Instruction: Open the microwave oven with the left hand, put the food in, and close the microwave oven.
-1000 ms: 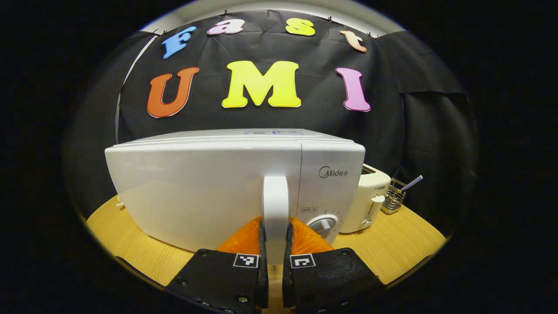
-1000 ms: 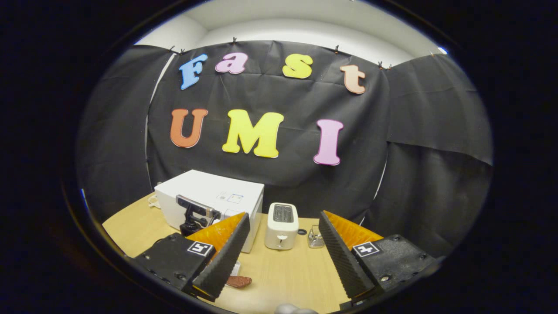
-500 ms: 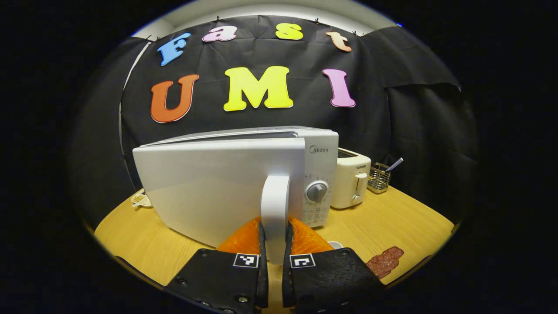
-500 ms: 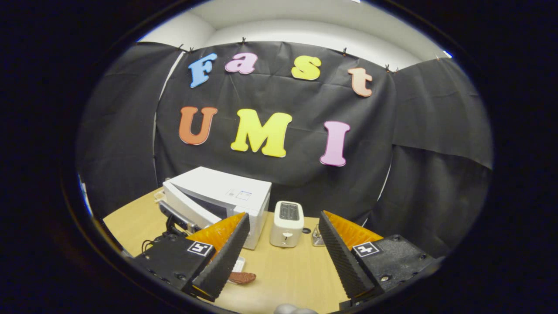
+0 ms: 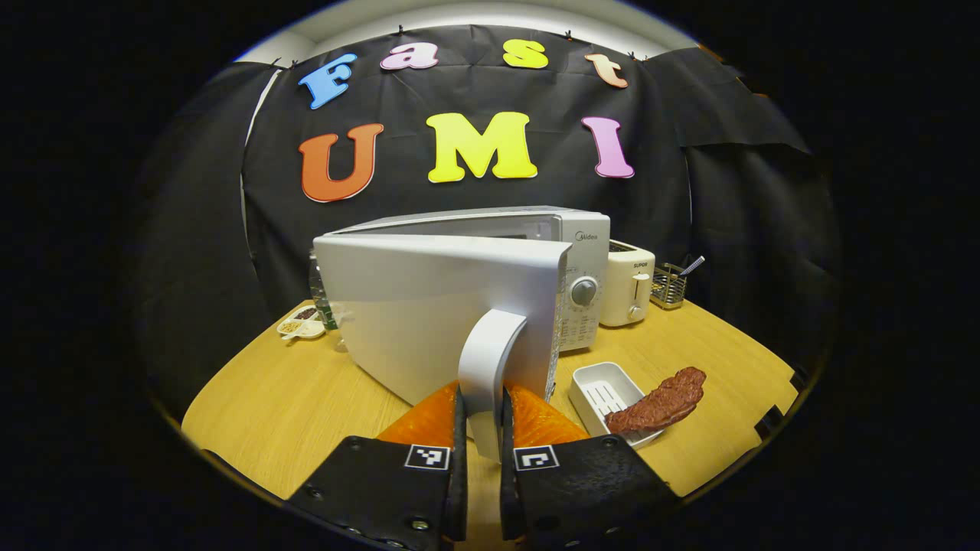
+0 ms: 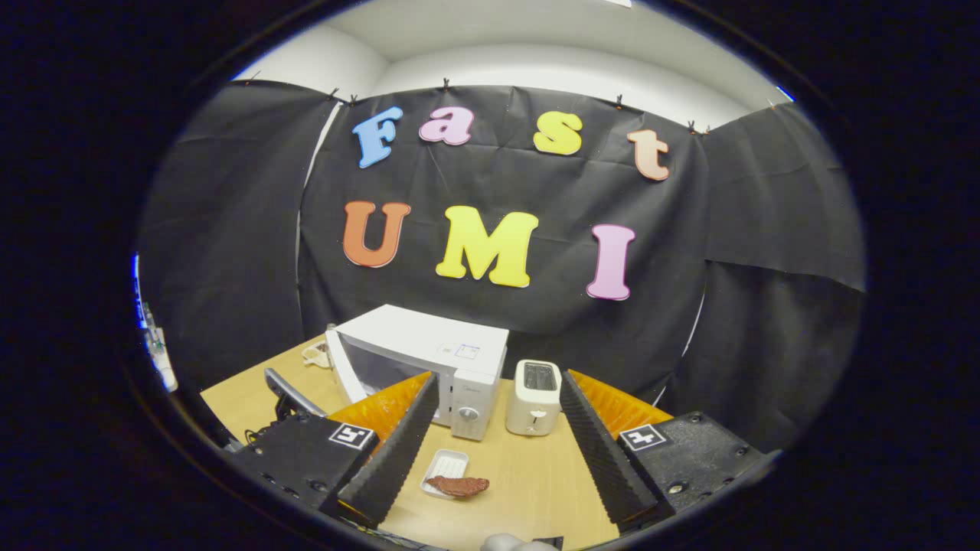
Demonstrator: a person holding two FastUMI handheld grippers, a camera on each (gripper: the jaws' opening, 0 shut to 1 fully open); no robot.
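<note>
One step underway: the left gripper (image 5: 481,451) is clamped on the white curved plastic door handle (image 5: 490,360) of the white boxy microwave (image 5: 570,252), whose door is swung partway out. Off to its right, the brown meat slab (image 5: 658,402) rests on a white rectangular tray (image 5: 601,390). The right gripper (image 6: 498,451), jaws apart, hangs above it; I'd guess it drops next to grab the food.

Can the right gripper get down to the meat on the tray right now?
Probably yes. The right gripper hangs open above the table, and the meat lies uncovered across the tray in front of the microwave, with nothing between them.
</note>
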